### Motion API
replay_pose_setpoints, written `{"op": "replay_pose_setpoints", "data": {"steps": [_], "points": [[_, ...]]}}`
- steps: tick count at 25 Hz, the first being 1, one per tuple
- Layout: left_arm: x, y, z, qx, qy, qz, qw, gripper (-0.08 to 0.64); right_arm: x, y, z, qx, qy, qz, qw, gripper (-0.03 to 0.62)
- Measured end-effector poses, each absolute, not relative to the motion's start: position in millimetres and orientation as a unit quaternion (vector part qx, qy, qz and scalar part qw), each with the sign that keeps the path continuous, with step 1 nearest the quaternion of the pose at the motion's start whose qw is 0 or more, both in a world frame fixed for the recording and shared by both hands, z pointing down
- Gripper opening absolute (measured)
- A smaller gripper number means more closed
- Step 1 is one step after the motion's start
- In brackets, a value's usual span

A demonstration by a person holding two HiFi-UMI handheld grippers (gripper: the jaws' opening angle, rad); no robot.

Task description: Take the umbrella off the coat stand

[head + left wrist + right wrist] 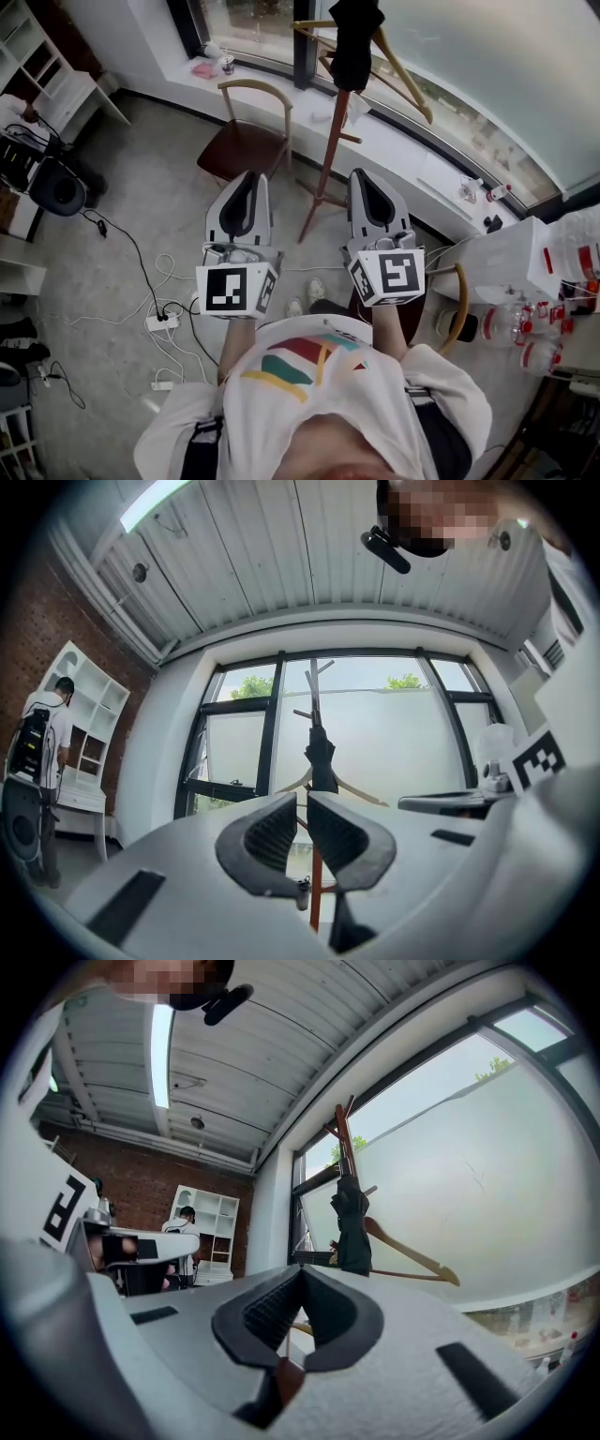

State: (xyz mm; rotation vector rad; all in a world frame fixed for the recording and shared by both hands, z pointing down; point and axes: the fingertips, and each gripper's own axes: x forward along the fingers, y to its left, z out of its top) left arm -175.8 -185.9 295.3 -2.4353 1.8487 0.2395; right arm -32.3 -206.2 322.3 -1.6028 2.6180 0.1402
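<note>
Approach stage, by my read: both grippers are held out roughly level in front of the person, well apart from the stand. Left gripper [249,176] has its fingers [272,832] pressed together w/ nothing btwn them. Right gripper [364,176] is the same, tips touching, empty. The umbrella [354,42], black & folded, hangs high on the coat stand [326,164], close against the pole. A wooden hanger [405,73] sticks out to the right just beside it.

Doing it well:
- Spread the fingers before arriving, not at the last sec.
- Bring one gripper to the folded cloth mid-body, where it looks thickest & clear of the hanger.
- Pinch firmly, b/c the fabric is prob. soft & may slide.
- Lift up first, pull away second; whatever it hangs by likely has to clear a peg.
- The other gripper could steady the pole, since the stand looks slim & might rock.

Hard to see:
- The umbrella's top is cut off by the head view's upper edge, so I can't tell how it hangs (strap, hook or handle).
- In both gripper views it's small & dark vs the bright window, w/ no peg detail.
- The stand's feet are partly hidden behind the grippers.
- A chair [246,141] sits near the base; touching or not, unclear.
</note>
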Motion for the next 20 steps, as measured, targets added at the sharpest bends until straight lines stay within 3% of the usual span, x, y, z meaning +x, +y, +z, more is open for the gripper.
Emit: {"op": "replay_pose_setpoints", "data": {"steps": [9, 20], "points": [[-168.7, -213.1, 274.8, -0.786, 0.602, 0.122, 0.072, 0.011, -38.3, -236.0, 316.3, -0.501, 0.862, 0.071, 0.026, 0.000], [-155.5, -231.6, 277.5, -0.791, 0.595, 0.127, 0.059, 0.006, -31.0, -245.2, 315.6, -0.500, 0.862, 0.077, 0.025, -0.001]]}}
